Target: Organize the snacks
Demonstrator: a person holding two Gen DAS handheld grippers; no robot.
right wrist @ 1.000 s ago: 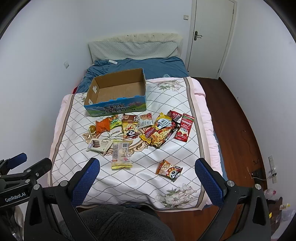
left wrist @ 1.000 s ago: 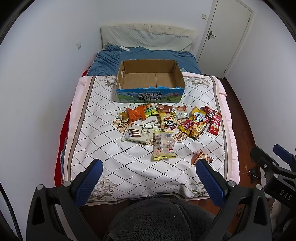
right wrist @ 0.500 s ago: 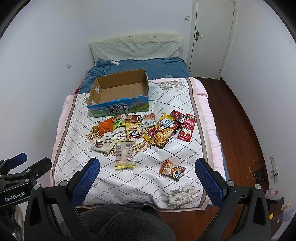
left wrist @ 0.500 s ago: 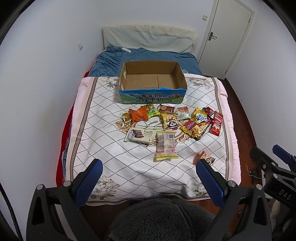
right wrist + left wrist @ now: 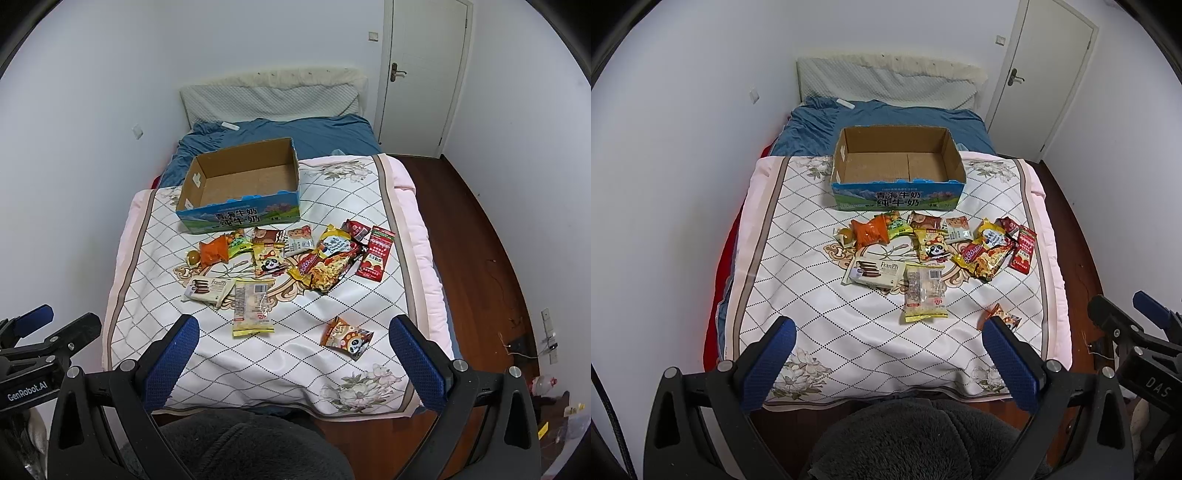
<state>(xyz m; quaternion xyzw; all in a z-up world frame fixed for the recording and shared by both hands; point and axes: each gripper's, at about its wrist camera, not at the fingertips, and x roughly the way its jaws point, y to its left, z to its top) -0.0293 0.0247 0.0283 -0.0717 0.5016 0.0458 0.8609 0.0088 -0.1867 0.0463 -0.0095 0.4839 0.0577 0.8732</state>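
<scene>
Snacks [image 5: 923, 251] unmoved on quilt [image 5: 812, 295], both views slightly nearer, left tool [image 5: 886, 363] and right tool [image 5: 293, 354] spread wide, empty

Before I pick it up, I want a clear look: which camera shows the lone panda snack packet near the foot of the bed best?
The right wrist view: the panda snack packet lies fully visible there. In the left wrist view the left gripper's finger partly hides it.

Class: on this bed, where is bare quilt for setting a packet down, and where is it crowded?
Free: the strip left of the Franzzi biscuit pack out to the quilt edge; the near stretch below the yellow-edged packet; the cardboard box floor. Crowded: the snack row just before the box, and the heap around the red sachet.
</scene>
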